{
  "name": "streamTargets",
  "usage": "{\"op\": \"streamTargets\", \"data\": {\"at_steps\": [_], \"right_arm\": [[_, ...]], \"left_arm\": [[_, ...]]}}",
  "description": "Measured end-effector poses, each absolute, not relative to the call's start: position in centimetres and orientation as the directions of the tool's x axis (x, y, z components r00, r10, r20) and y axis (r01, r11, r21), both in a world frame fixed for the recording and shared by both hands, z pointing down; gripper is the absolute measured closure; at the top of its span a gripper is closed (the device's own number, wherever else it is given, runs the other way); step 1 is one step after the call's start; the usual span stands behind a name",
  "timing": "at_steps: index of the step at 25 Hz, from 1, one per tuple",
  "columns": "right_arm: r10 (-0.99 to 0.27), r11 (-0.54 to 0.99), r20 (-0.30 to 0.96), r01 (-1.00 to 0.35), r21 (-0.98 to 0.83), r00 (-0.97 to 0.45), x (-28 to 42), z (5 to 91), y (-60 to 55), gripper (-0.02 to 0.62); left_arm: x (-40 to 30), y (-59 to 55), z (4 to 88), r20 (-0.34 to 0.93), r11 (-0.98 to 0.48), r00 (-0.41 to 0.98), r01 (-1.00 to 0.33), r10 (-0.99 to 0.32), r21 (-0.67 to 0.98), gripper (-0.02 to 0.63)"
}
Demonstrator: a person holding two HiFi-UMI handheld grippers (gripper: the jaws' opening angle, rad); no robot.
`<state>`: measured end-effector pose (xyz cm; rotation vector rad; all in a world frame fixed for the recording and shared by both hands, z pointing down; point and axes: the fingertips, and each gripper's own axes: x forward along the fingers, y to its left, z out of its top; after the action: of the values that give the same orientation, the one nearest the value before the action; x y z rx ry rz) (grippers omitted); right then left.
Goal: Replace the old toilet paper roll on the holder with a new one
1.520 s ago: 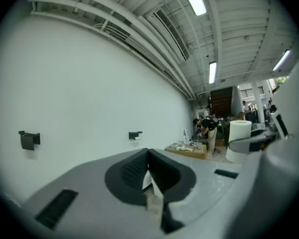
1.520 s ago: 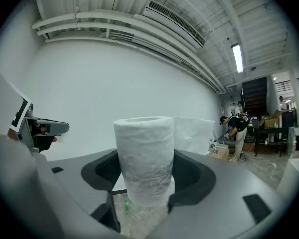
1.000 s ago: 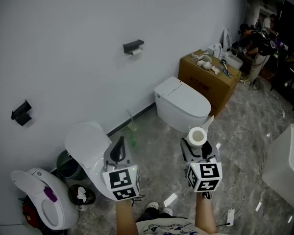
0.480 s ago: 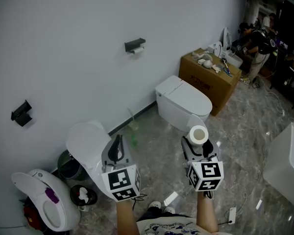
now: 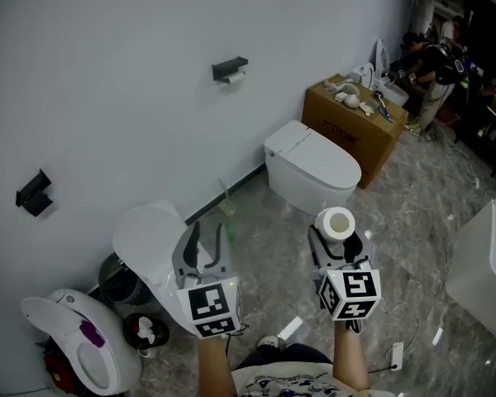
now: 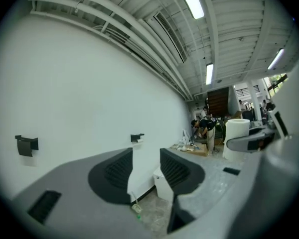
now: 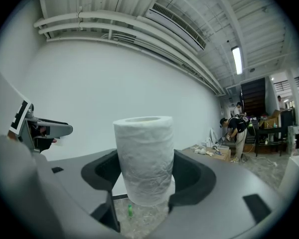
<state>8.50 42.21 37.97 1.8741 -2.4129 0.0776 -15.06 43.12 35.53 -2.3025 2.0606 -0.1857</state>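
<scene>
A black holder is fixed high on the white wall, with a small old roll under it. It also shows far off in the left gripper view as the holder. My right gripper is shut on a full white toilet paper roll that stands upright between its pads, and the roll fills the right gripper view. My left gripper is low at the left; its jaws have just been opening and nothing is between them. Both grippers are well short of the wall.
A white toilet stands against the wall below the holder, with a cardboard box of small items beside it. A second black wall bracket is at the left. Loose toilet seats lie at lower left, a white basin at right, people beyond the box.
My left gripper's jaws were together and now stand apart. Both grippers have edged forward over the floor, the right one still holding the roll.
</scene>
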Motion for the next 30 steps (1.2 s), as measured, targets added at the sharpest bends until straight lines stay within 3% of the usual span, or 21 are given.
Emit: {"op": "streamTargets", "data": {"at_steps": [7, 18, 30], "right_arm": [[-0.967, 0.234, 0.108, -0.972, 0.017, -0.231, 7.4, 38.7, 42.4, 0.287], [-0.964, 0.229, 0.139, -0.973, 0.014, -0.225, 8.5, 40.1, 38.6, 0.287], [-0.952, 0.285, 0.127, -0.958, 0.039, -0.278, 11.7, 40.1, 25.5, 0.287]], "left_arm": [[-15.7, 42.8, 35.6, 0.052, -0.161, 0.158, -0.985, -0.986, -0.065, 0.382], [-16.3, 39.5, 36.5, 0.065, -0.119, 0.113, -0.988, -0.991, -0.101, 0.380], [-13.3, 27.9, 36.1, 0.056, -0.041, 0.034, -0.991, -0.998, -0.128, 0.380]]}}
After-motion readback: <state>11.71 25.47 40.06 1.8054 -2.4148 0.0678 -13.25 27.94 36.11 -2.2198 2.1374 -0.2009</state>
